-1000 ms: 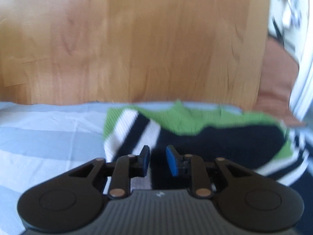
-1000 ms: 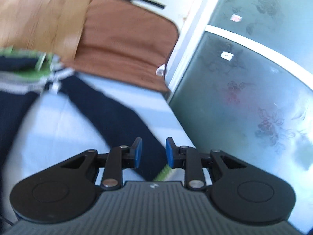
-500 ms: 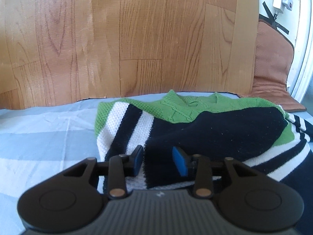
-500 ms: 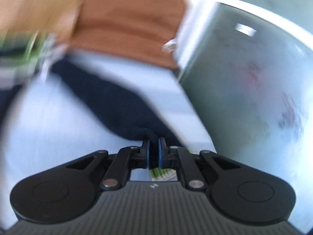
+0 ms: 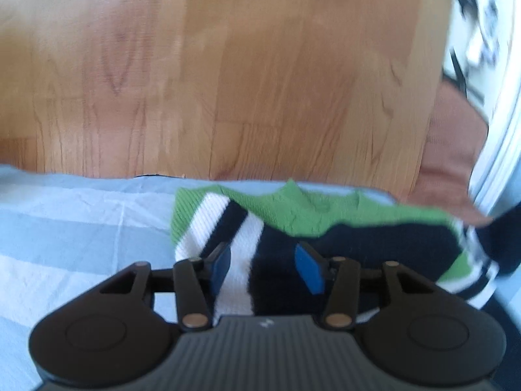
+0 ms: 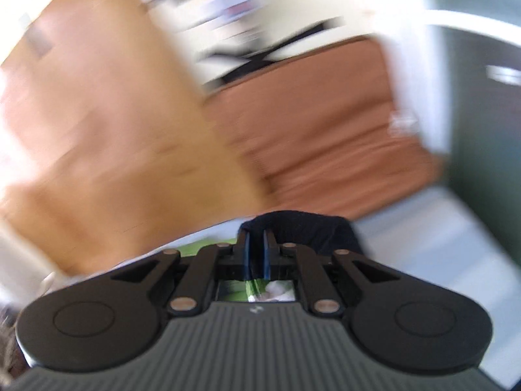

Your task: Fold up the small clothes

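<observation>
L gripper [image 5: 262,265], black w/ blue pads, angled down over the small knitted sweater in green, white and navy stripes [image 5: 293,228]. Its jaws have just been opening; now they stand apart, pads off the knit, released, w/ the white and navy stripes showing between them. Sweater lies partly folded on the light-blue and white striped cloth [image 5: 81,228], near the cloth's far edge, its green collar side pointing toward the wood-grain floor [image 5: 228,81] beyond. At far right of the L view a navy sleeve [image 5: 501,238] lifts up off the garment.

R gripper [image 6: 256,251] also tilted down, rolled so the room sits slanted in its view; picture heavily blurred. Jaws nearly together, clenched on the navy sleeve [image 6: 309,231], which bunches over and just past the fingertips. Bit of green and white knit shows under the jaws, close to the gripper body. Brown padded mat [image 6: 325,146] lies on the floor past the cloth, beside a frosted glass door [image 6: 482,130].
</observation>
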A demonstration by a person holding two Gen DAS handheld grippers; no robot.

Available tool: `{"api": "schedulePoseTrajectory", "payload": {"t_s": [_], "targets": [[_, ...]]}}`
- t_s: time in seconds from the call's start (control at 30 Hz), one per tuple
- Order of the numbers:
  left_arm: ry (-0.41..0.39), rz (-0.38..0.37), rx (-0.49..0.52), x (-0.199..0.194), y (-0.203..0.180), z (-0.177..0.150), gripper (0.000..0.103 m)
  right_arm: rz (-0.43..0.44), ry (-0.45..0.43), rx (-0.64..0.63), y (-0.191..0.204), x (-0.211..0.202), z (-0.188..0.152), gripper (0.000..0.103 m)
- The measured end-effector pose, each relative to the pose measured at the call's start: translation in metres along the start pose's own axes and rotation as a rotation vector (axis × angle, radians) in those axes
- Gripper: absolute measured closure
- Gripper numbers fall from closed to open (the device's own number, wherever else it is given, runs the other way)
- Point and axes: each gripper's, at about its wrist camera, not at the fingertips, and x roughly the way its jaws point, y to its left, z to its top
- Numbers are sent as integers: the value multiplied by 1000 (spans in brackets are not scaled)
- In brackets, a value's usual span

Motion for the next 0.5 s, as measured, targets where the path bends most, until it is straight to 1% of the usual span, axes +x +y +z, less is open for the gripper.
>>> {"api": "schedulePoseTrajectory", "payload": {"t_s": [0.07,0.17,0.23,0.3,0.37,0.4,0.43,0.47,0.5], "targets": [[-17,-20,-73,-5,13,6,58,80,44,-51,47,29,-3,92],[-38,-24,-176,-8,34,13,57,172,100,-117,105,75,-7,92],[-35,-42,-251,-7,49,16,56,223,149,-161,146,110,-18,92],[-21,-75,-329,-4,65,18,55,263,214,-181,174,150,-29,92],[-8,-93,-367,0,74,18,55,300,294,-186,193,182,-43,81],[-4,-93,-372,1,76,18,55,347,350,-188,199,195,-47,78],[-1,-91,-372,2,77,18,55,378,376,-186,201,200,-48,70],[1,-93,-371,3,77,18,55,386,356,-177,200,194,-49,66],[2,-99,-367,4,76,17,55,394,312,-176,194,187,-46,66]]}}
